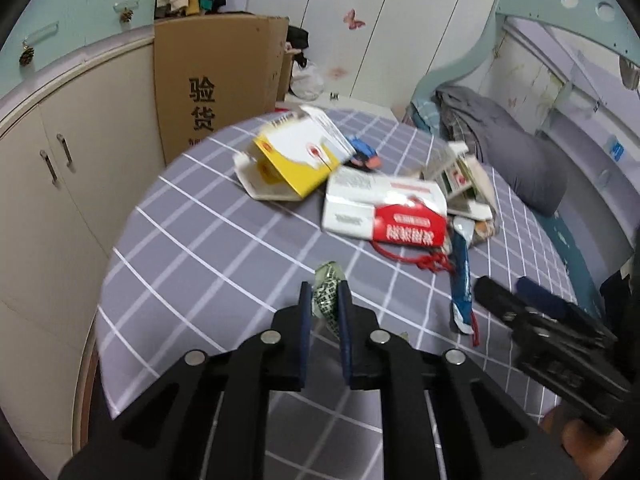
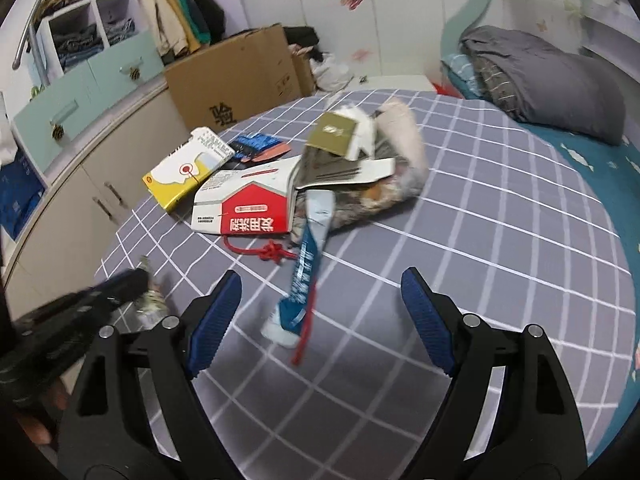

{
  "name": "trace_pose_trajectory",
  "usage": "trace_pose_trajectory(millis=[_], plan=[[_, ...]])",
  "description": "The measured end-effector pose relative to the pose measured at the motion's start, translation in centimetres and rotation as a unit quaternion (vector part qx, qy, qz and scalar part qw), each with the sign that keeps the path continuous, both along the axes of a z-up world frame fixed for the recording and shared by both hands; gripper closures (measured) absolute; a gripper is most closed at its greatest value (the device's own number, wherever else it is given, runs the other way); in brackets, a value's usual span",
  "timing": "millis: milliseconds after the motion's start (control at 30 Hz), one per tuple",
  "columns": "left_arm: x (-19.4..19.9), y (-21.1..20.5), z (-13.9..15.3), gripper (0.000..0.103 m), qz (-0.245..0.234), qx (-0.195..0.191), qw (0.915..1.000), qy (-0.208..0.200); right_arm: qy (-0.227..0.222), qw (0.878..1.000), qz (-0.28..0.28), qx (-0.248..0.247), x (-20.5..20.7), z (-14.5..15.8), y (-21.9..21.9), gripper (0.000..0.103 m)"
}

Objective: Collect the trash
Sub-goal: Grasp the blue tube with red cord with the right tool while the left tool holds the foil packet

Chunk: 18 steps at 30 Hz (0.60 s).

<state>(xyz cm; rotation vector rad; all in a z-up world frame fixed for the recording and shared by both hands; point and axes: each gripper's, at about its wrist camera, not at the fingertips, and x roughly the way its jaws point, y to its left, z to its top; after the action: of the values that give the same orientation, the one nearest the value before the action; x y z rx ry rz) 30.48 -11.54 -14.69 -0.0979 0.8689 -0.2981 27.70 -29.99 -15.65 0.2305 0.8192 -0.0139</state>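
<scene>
I'm counting 2 grippers: left gripper [image 1: 325, 296] and right gripper [image 2: 320, 316]. I'm seeing 1 crumpled green-patterned wrapper [image 1: 327, 294], 1 yellow-and-white box [image 1: 294, 160], 1 red-and-white carton [image 1: 384, 210] w/ 1 red cord [image 1: 424, 262], 1 blue-and-white sachet [image 2: 306, 276], 1 small blue-and-orange packet [image 1: 364, 154], and 1 heap of mixed paper/wrappers [image 2: 368, 160], too jumbled to count pcs. I'm also counting 1 brown cardboard box [image 1: 218, 80], 1 grey pillow [image 2: 560, 92], 1 checked bedsheet [image 1: 208, 248] and approx. 3 butterfly stickers [image 1: 354, 19] in the left wrist view.
</scene>
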Motion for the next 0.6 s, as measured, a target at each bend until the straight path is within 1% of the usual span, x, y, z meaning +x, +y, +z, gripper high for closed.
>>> trace_pose_trajectory(millis=[33, 133, 267, 300, 367, 400, 433, 467, 500, 600], plan=[[0.1, 0.5, 0.2, 0.092, 0.004, 0.0, 1.0, -0.004, 0.004, 1.0, 0.002, 0.0, 0.4, -0.1, 0.2, 0.033], [0.6, 1.4, 0.5, 0.092, 0.003, -0.005, 1.0, -0.008, 0.019, 1.0, 0.007, 0.009, 1.4, -0.8, 0.6, 0.032], [0.8, 2.2, 0.4, 0.092, 0.003, -0.011, 0.9999, -0.011, 0.026, 1.0, 0.013, -0.008, 2.5, -1.1, 1.3, 0.032], [0.8, 2.3, 0.3, 0.092, 0.002, -0.012, 0.9999, -0.011, 0.027, 0.999, 0.018, -0.009, 2.7, -1.1, 1.6, 0.035], [0.9, 2.4, 0.1, 0.092, 0.001, -0.015, 0.9998, -0.01, 0.031, 0.998, 0.02, -0.047, 3.1, -1.1, 2.5, 0.055], [1.0, 2.5, 0.0, 0.092, 0.0, -0.017, 0.9998, -0.009, 0.032, 0.998, 0.019, -0.06, 3.2, -1.1, 2.8, 0.072], [1.0, 2.6, 0.0, 0.092, -0.001, -0.018, 0.9998, -0.009, 0.032, 0.997, 0.024, -0.061, 3.3, -1.1, 3.0, 0.085], [0.9, 2.6, -0.1, 0.092, -0.002, -0.02, 0.9998, -0.008, 0.031, 0.997, 0.029, -0.06, 3.2, -1.0, 3.2, 0.087], [0.9, 2.7, -0.1, 0.092, -0.003, -0.021, 0.9997, -0.008, 0.03, 0.997, 0.029, -0.06, 3.1, -1.0, 3.3, 0.091], [0.6, 3.2, 0.2, 0.092, -0.009, -0.028, 0.9995, -0.012, 0.009, 0.998, 0.03, -0.055, 1.9, -0.4, 3.5, 0.093]])
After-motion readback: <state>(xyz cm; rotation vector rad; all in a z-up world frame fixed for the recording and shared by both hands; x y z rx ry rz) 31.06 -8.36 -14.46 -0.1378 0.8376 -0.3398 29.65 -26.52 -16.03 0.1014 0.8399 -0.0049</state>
